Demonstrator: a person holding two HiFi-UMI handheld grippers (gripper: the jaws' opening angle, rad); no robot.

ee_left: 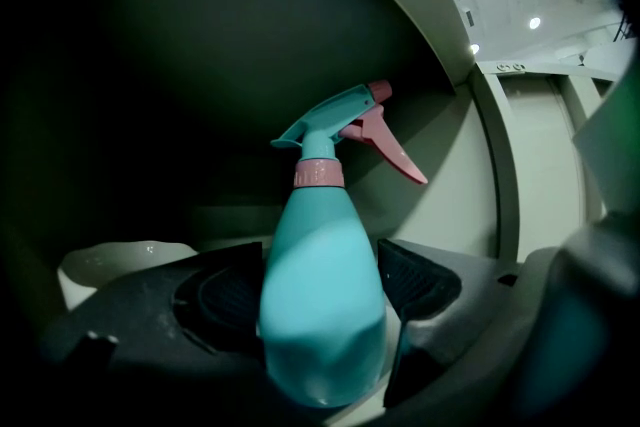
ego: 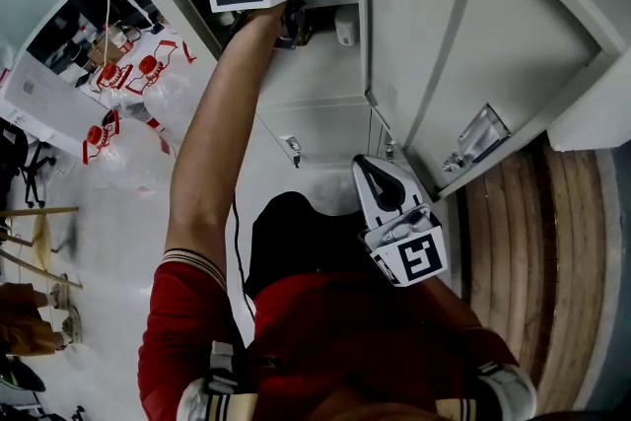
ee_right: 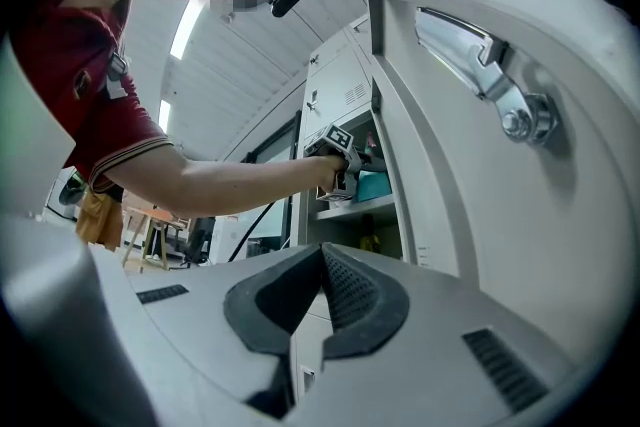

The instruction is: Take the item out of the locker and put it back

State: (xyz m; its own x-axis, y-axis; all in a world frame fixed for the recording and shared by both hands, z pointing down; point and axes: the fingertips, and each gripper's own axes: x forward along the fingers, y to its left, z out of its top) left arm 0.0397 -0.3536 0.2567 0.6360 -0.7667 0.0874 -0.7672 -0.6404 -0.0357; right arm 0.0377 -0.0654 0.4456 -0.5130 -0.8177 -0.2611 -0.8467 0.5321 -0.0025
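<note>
Holding: left gripper (ee_left: 322,277) has a teal bottle (ee_left: 322,235) between wide-set jaws; the pads (ee_left: 228,300) seem to press its sides, though the light is dim.
Bottle: upright, pink trigger, inside the open locker (ego: 325,74), at shelf (ego: 335,1) level.
Right gripper (ee_right: 318,253): jaws closed together, nothing between them, low beside the locker door (ego: 473,44).

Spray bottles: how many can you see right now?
1. The teal spray bottle is inside the open locker, gripped by the left hand-held gripper. The locker's dark back may hide more.
</note>
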